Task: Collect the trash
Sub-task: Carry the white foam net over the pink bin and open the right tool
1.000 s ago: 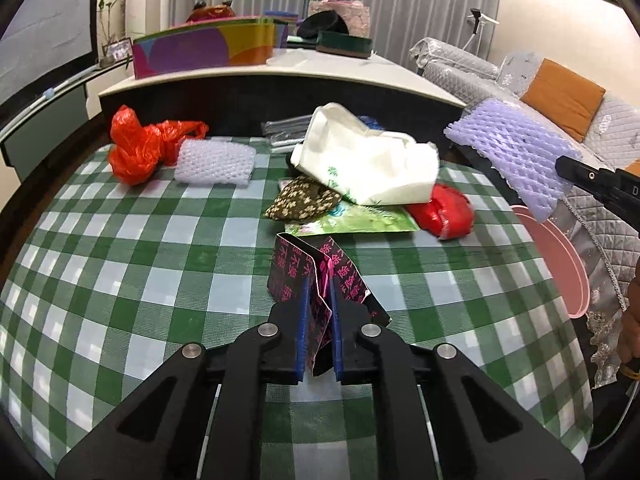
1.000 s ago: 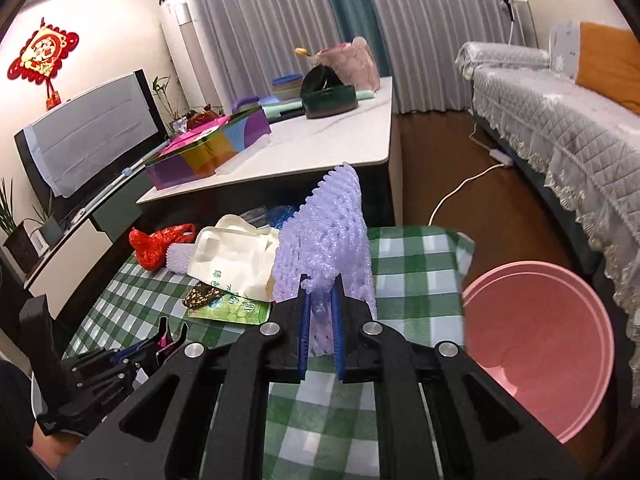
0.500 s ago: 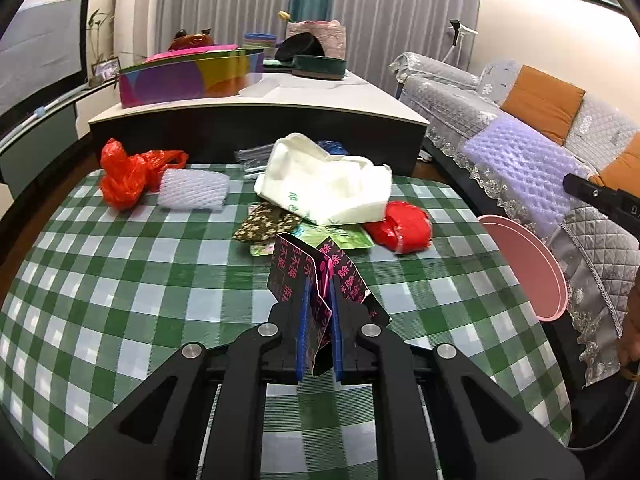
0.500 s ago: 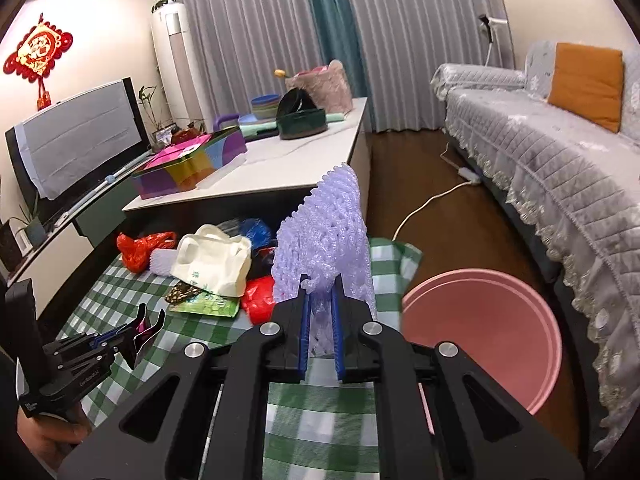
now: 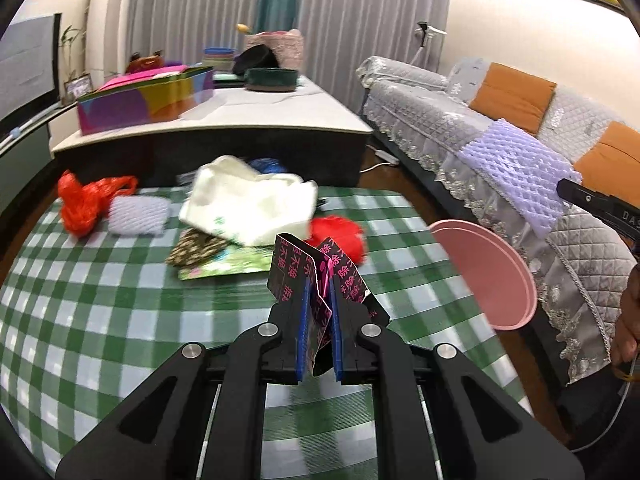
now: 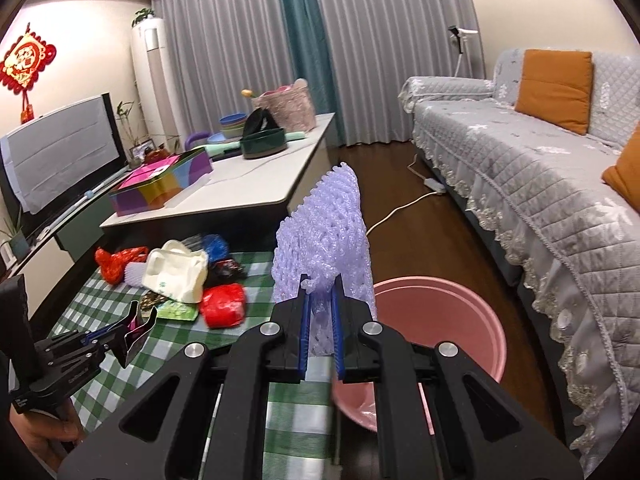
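My left gripper [image 5: 319, 300] is shut on a black wrapper with pink print [image 5: 316, 276], held above the green checked table [image 5: 100, 312]. My right gripper [image 6: 320, 312] is shut on a purple foam net [image 6: 324, 236], held up at the table's right edge beside the pink bucket [image 6: 452, 320]. The net [image 5: 516, 168] and the bucket [image 5: 488, 272] also show in the left wrist view. On the table lie a white bag [image 5: 248, 204], red bags [image 5: 340, 232] [image 5: 80, 200], a white foam net [image 5: 138, 216] and green and patterned wrappers [image 5: 216, 256].
A white-topped coffee table [image 6: 240, 188] with a colourful box and bowls stands behind the checked table. A grey sofa [image 6: 540, 184] with orange cushions runs along the right. A power cord [image 6: 400, 208] lies on the wooden floor.
Both grippers have moved right toward the pink bucket, each keeping its load. The bucket now sits closer under the purple net, and the trash pile has shifted left in both views.
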`<action>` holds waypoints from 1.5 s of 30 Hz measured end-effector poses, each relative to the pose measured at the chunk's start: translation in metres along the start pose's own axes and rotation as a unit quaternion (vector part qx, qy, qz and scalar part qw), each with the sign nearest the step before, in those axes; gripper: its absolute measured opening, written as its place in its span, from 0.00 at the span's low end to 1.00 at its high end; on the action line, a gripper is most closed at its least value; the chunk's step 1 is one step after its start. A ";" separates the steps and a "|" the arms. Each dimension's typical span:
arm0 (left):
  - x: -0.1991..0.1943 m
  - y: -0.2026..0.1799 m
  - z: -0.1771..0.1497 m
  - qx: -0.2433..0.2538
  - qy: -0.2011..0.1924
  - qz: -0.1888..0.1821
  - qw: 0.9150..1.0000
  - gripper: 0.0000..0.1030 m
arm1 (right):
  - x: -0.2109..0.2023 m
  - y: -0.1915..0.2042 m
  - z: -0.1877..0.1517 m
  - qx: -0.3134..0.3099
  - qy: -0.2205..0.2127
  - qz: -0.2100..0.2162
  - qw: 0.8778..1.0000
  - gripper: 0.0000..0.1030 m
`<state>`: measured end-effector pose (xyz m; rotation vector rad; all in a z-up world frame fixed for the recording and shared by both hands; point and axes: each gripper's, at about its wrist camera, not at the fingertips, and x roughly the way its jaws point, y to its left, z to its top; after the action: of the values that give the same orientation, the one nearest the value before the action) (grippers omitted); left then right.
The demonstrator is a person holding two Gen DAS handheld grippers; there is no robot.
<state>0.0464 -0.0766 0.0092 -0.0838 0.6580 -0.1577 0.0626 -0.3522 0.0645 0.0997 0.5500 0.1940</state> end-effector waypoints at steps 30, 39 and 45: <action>0.083 -0.146 0.068 0.070 -0.004 -0.124 0.990 0.09 | 0.016 -0.095 0.013 0.020 0.020 -0.081 0.996 0.10; 0.118 -0.171 0.066 0.078 0.017 -0.140 0.987 0.09 | 0.029 -0.110 0.005 0.023 0.038 -0.099 0.994 0.10; 0.128 -0.178 0.062 0.081 0.026 -0.150 0.985 0.10 | 0.034 -0.116 0.001 0.025 0.047 -0.104 0.993 0.13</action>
<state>0.1626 -0.2721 0.0035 -0.0211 0.6798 -0.5050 0.1095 -0.4583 0.0317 0.0809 0.6547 -0.0190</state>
